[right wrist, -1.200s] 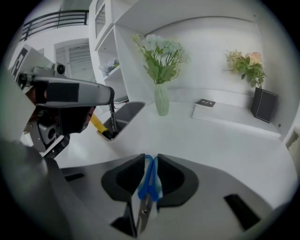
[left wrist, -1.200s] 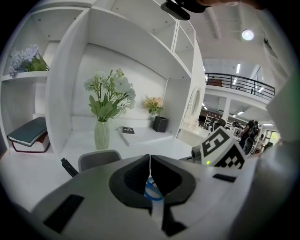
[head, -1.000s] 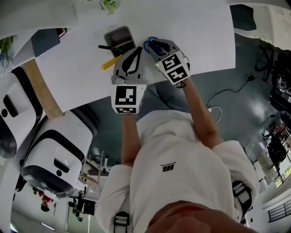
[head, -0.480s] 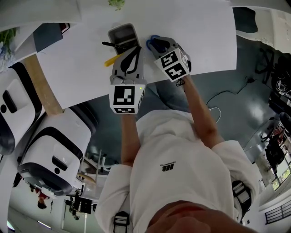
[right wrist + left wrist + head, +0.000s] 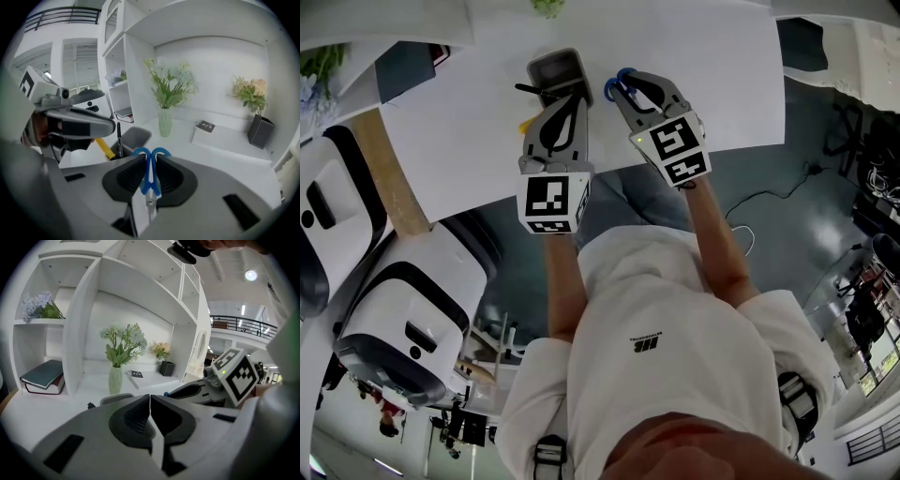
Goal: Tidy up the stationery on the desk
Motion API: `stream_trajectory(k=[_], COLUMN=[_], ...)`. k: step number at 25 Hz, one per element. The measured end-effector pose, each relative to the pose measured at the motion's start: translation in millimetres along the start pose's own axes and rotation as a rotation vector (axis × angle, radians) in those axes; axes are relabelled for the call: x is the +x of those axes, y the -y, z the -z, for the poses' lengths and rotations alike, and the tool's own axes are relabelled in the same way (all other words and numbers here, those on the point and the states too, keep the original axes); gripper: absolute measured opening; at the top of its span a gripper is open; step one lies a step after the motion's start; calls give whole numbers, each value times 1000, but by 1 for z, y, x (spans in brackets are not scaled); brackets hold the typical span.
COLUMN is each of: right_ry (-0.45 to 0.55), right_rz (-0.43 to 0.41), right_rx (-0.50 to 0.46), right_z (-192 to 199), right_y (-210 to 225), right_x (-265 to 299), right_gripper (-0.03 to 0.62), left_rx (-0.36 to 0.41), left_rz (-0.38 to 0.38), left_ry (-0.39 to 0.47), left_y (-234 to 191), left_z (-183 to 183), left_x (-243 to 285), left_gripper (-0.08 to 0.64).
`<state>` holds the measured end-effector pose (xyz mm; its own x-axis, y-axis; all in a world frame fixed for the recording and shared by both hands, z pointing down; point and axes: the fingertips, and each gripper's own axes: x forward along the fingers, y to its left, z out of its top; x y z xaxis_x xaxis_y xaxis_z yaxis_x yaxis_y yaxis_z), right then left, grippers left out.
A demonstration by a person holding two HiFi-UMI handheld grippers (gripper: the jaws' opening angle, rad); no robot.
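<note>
Only the left gripper view shows the left tool (image 5: pixel 150 400) with its dark ribbed pads shut together on nothing. To its right, a grey rectangular plastic holder (image 5: pixel 136 136) stands on the white tabletop (image 5: pixel 712 84). The right tool (image 5: pixel 149 158), its jaws just closing, clamps the blue-handled metal scissors (image 5: pixel 150 171) near the holder. The head view shows only their loops.

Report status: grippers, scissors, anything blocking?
Right gripper jaws just closing, clamped on blue scissors. Left gripper shut, empty. Gray pen holder ahead; left gripper close beside it, may crowd.
</note>
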<state>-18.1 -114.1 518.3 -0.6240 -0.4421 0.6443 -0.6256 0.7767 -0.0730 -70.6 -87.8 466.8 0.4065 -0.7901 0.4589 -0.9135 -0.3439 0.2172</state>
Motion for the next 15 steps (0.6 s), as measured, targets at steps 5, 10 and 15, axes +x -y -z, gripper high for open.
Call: stream_trajectory(k=[5,10,15], right_ry=[103,182,253], right_rz=[-10,-53,-101], right_rx=[5,6,15], right_z=[-36,-66,-91], right_y=[-5,-17,-31], right_x=[-18,-27,-27], right_gripper=[55,55,55], left_rx=[-5,-11,-15], left_rz=[-29,-58,-79], left_ry=[16,32,45], left_y=[-10,-20,-26], left_z=[-6,-10,-14], left_x=[-10,-20,-29], left_gripper=[0,0,0])
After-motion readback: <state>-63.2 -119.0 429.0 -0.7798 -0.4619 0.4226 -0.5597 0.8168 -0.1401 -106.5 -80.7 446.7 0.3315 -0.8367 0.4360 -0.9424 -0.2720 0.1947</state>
